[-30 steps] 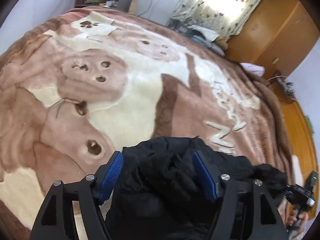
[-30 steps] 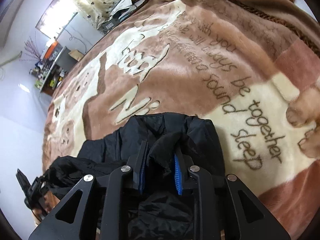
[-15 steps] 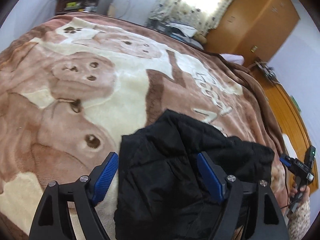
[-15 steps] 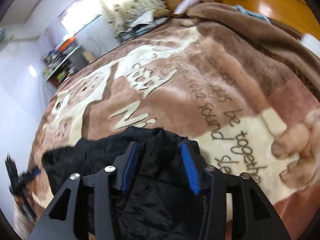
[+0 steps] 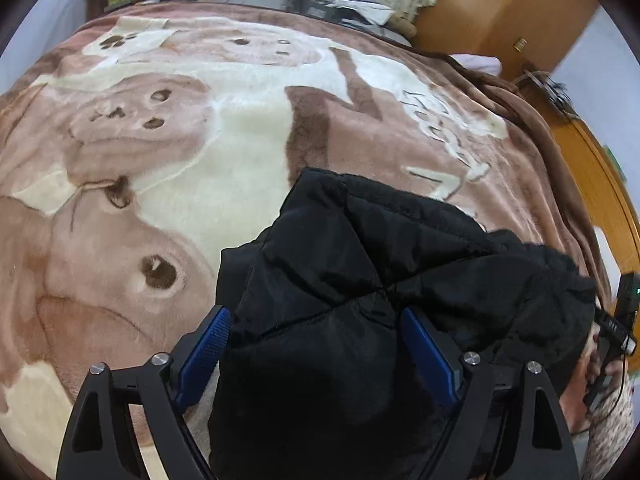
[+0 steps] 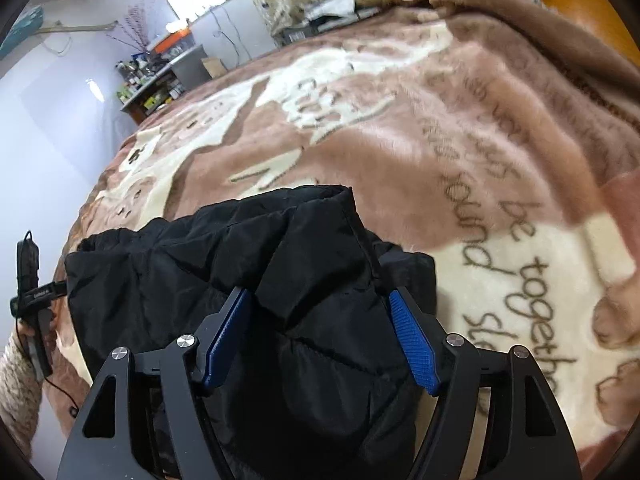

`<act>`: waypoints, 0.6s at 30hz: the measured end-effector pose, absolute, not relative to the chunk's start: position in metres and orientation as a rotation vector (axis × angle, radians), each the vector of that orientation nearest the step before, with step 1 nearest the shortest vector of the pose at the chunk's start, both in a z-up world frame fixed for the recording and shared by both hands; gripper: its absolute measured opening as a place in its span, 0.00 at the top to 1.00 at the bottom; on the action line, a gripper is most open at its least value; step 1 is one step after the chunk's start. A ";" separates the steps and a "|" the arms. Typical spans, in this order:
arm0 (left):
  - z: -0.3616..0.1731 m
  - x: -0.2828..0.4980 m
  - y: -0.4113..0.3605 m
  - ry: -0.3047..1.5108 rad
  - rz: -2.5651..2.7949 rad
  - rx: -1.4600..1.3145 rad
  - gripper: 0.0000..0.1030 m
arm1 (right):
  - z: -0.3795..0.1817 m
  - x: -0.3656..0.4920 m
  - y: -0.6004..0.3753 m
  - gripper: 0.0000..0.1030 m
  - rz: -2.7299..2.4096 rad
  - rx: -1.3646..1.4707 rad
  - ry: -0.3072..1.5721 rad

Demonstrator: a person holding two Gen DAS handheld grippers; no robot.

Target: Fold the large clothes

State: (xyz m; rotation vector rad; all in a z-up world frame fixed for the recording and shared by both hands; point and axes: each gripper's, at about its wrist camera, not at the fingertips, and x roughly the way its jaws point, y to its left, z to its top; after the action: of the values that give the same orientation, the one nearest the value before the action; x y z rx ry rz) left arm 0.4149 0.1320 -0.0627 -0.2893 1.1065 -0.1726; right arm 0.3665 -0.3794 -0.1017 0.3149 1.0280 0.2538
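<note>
A black puffy quilted jacket (image 5: 360,280) lies folded into a thick bundle on the brown and cream blanket (image 5: 224,160); it also shows in the right wrist view (image 6: 240,272). My left gripper (image 5: 316,336) is open, its blue pads wide apart over the bundle's near edge. My right gripper (image 6: 320,328) is open too, its pads spread on either side of a raised fold of the jacket. Neither holds the fabric. The other gripper shows at the edge of each view, in the left wrist view (image 5: 616,328) and in the right wrist view (image 6: 32,292).
The blanket (image 6: 460,128) covers a large bed. A wooden wardrobe (image 5: 492,4) and a curtained window stand behind it. A cluttered shelf (image 6: 156,80) stands at the far left. The wooden floor (image 5: 600,168) runs along the right of the bed.
My right gripper was shut on a fold of the jacket and has opened. Both grippers have risen and drawn back. The jacket now lies flatter as a folded bundle.
</note>
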 end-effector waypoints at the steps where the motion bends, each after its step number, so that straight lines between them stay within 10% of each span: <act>1: -0.064 0.417 0.131 1.108 -0.165 -0.290 0.25 | -0.104 0.369 -0.382 0.32 0.253 0.344 1.037; 5: -0.061 0.422 0.128 1.107 -0.115 -0.254 0.64 | -0.103 0.371 -0.393 0.82 0.231 0.433 1.011; 11: -0.044 0.427 0.137 1.024 -0.059 -0.284 0.72 | -0.071 0.359 -0.391 0.88 0.165 0.377 0.838; 18: -0.092 0.452 0.120 1.149 0.011 -0.197 0.68 | -0.132 0.393 -0.366 0.86 0.052 0.230 1.119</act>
State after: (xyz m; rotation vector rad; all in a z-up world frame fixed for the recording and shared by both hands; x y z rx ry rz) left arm 0.4518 0.1198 -0.0923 -0.1969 1.1486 0.0111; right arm 0.3929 -0.3655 -0.1319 0.2299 1.1188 0.0521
